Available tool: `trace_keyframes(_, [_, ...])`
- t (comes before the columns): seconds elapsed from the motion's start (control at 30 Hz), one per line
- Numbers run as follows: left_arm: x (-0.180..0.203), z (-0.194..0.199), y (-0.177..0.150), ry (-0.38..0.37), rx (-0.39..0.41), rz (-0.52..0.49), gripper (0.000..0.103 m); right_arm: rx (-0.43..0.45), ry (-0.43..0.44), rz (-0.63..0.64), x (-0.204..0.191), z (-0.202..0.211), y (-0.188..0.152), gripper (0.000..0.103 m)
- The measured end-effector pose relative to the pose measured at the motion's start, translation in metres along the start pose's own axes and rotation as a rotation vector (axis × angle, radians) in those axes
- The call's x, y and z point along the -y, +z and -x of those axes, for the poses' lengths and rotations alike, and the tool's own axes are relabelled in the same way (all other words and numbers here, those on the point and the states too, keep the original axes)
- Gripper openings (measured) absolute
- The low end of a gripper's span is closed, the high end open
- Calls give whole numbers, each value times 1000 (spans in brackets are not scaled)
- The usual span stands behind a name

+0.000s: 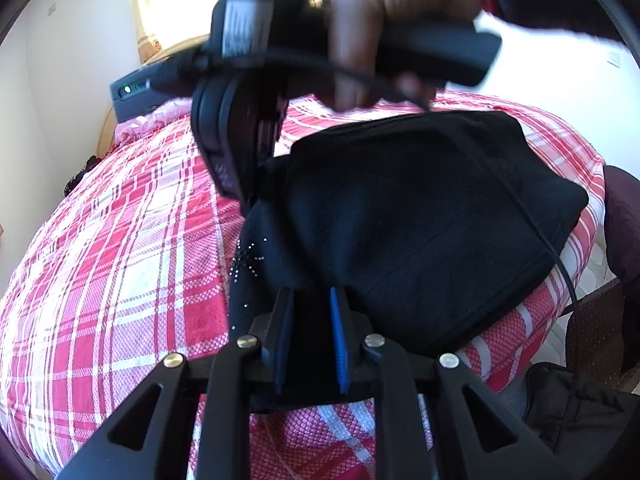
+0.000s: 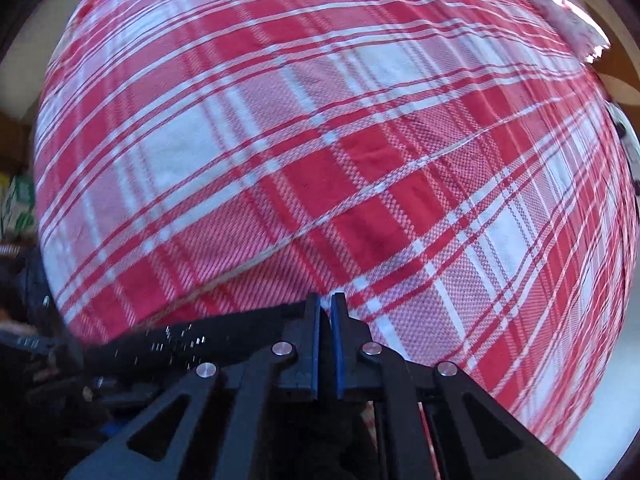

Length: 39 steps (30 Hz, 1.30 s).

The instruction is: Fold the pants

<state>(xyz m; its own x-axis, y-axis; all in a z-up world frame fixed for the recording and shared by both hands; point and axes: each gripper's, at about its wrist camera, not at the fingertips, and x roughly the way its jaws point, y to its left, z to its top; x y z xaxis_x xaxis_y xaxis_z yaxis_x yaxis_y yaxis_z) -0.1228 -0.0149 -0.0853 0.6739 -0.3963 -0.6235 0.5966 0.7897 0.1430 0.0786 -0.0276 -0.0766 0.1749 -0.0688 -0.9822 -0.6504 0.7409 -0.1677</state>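
Observation:
The black pants (image 1: 420, 216) lie in a folded bundle on the red and white plaid bedspread (image 1: 120, 264). My left gripper (image 1: 310, 300) is shut on a near edge of the pants, black cloth filling the gap between its blue pads. The right gripper shows in the left wrist view, held by a hand (image 1: 372, 28) above the pants' far left edge, fingers pointing down. In the right wrist view my right gripper (image 2: 325, 304) is shut on a strip of the black pants (image 2: 192, 340) with small shiny studs, just above the bedspread (image 2: 320, 140).
A dark device with a green light (image 1: 132, 90) sits at the head of the bed by a bright window. A black bag (image 1: 580, 412) and a dark chair (image 1: 624, 216) stand at the bed's right side. A cable (image 1: 560, 264) hangs across the pants.

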Motion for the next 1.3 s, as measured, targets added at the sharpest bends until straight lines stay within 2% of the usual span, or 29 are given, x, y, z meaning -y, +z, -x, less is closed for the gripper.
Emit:
trace_keyframes(0.1, [1, 0, 0, 7, -2, 0, 18, 84, 2, -103, 8, -5, -2, 4])
trace_keyframes(0.23, [3, 1, 1, 12, -3, 3, 18, 153, 43, -167, 19, -3, -7, 5])
trace_keyframes(0.27, [3, 3, 1, 9, -1, 6, 18, 193, 67, -184, 25, 3, -12, 5])
trace_keyframes(0.33, [-2, 4, 1, -8, -3, 35, 19, 332, 140, -241, 34, 20, -22, 6])
trace_keyframes(0.4, [-12, 5, 4, -57, -15, 77, 20, 511, 135, -350, 41, 54, -41, 8])
trace_keyframes(0.47, [-25, 7, 10, -101, -36, 120, 29, 625, 147, -464, 50, 79, -71, 14])
trace_keyframes(0.53, [-39, 12, 16, -93, -18, 156, 49, 721, 170, -602, 55, 100, -116, 44])
trace_keyframes(0.57, [-46, 16, 20, -85, 4, 169, 52, 752, 162, -683, 59, 108, -142, 49])
trace_keyframes(0.63, [-57, 22, 28, -81, 50, 194, 65, 819, 106, -837, 59, 123, -212, 52])
trace_keyframes(0.67, [-63, 24, 35, -90, 74, 205, 70, 842, 80, -893, 59, 126, -236, 52])
trace_keyframes(0.7, [-66, 23, 39, -96, 83, 210, 79, 867, 45, -961, 58, 130, -267, 56])
trace_keyframes(0.73, [-69, 19, 44, -103, 83, 217, 82, 889, 10, -1039, 58, 132, -303, 59])
trace_keyframes(0.8, [-75, 4, 53, -108, 38, 247, 82, 896, -42, -1182, 55, 127, -361, 60])
trace_keyframes(0.9, [-81, -19, 52, -112, -36, 320, 82, 862, -23, -1334, 38, 102, -417, 60])
trace_keyframes(1.0, [-92, -37, 43, -144, -116, 440, 82, 902, 41, -1371, 20, 82, -429, 60])
trace_keyframes(1.07, [-89, -50, 30, -181, -192, 488, 90, 929, 93, -1358, 12, 67, -420, 60])
trace_keyframes(1.2, [-74, -45, 29, -148, -182, 413, 95, 976, 245, -1422, 0, 28, -414, 62])
trace_keyframes(1.23, [-73, -44, 29, -144, -188, 420, 96, 1026, 231, -1437, -10, 28, -416, 68])
trace_keyframes(1.3, [-75, -43, 28, -147, -198, 446, 96, 1088, 282, -1458, -21, 24, -416, 72])
